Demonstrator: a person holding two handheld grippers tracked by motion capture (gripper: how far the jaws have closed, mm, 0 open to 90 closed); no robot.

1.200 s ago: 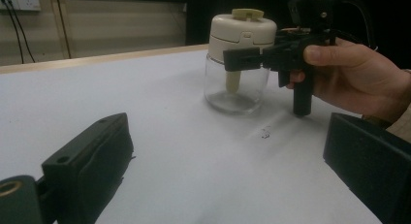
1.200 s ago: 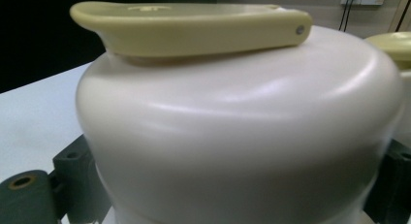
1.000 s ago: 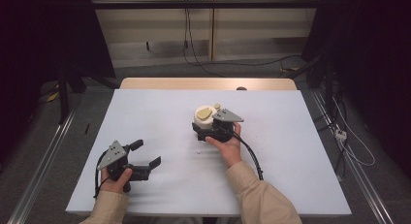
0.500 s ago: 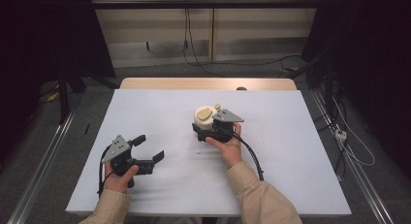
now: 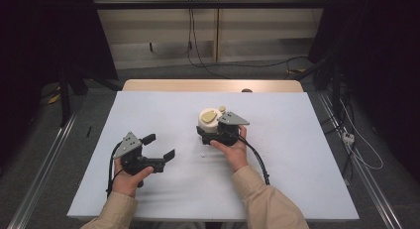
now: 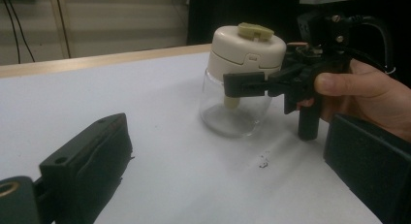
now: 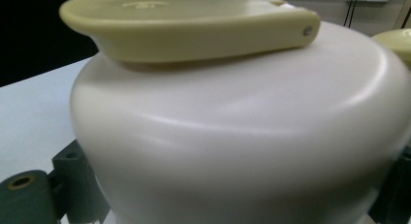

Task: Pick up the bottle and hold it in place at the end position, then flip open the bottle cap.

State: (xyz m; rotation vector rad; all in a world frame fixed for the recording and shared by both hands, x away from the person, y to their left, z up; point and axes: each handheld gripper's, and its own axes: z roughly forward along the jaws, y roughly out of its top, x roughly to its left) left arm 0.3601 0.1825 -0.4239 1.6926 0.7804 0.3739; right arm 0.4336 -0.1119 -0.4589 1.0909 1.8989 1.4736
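A jar (image 5: 209, 121) with a clear glass body and a cream lid stands near the middle of the white table (image 5: 297, 140). A yellow-green flip tab (image 7: 189, 25) lies on top of the lid. My right gripper (image 5: 208, 133) is shut on the jar, one jaw on each side just under the lid. From the left gripper view, the jar (image 6: 242, 78) stands upright with one jaw of the right gripper (image 6: 237, 88) across its front. My left gripper (image 5: 159, 145) is open, to the left of the jar and a hand's width from it, with nothing between its jaws.
A few small crumbs (image 5: 202, 154) lie on the table in front of the jar. A wooden strip (image 5: 213, 85) runs along the far edge. Cables (image 5: 257, 65) trail over the floor beyond, and metal rails (image 5: 44, 159) flank the table.
My left gripper has moved a little forward and to the right, toward the jar. The right gripper and the jar have stayed in place.
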